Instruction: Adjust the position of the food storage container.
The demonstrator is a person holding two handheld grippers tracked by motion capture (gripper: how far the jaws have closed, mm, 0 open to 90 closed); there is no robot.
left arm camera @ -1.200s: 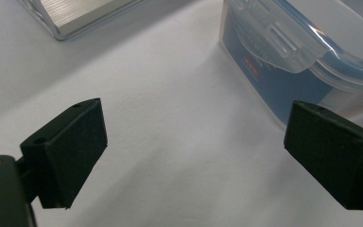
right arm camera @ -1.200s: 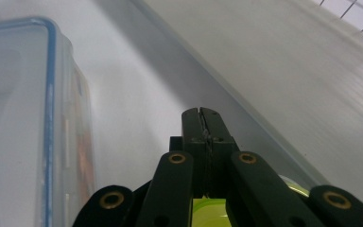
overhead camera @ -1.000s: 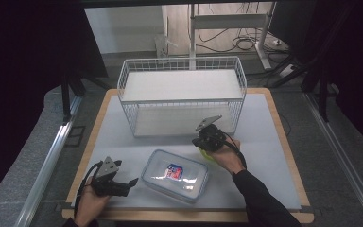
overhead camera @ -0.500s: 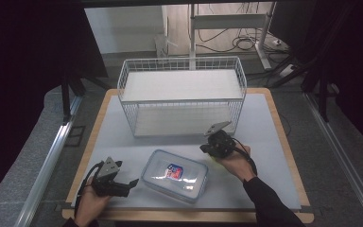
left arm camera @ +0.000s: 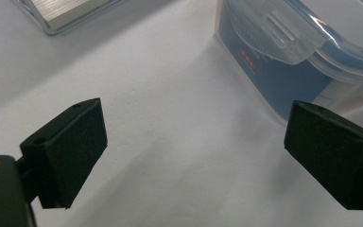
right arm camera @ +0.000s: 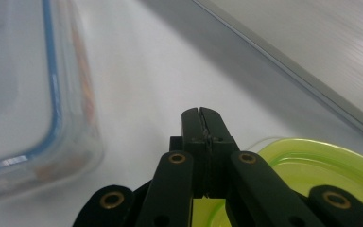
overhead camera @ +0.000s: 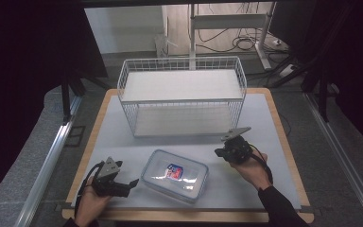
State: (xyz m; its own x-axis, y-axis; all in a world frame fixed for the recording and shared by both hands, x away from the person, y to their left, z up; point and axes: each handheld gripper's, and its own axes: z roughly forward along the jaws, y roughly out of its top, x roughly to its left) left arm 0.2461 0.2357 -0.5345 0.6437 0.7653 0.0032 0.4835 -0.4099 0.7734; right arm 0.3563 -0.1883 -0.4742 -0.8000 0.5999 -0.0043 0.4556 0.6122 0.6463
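Sliding rightward from the clear lidded box [overhead camera: 175,175], the right gripper [overhead camera: 218,152] now has its jaws pressed together on nothing above a yellow-green disc [right arm camera: 307,165], while the left gripper [overhead camera: 131,182] waits open beside that box, so no grasp has begun.

Left gripper [overhead camera: 133,181] jaws wide (low, level); right gripper [overhead camera: 217,152] closed

The high view is looking forward and down from above the person's side, taking in the whole table [overhead camera: 123,142]. The left gripper view is sitting close to the tabletop, facing the plastic box [left arm camera: 283,66]. The right gripper view is also looking low, sharing that plastic box [right arm camera: 23,94].
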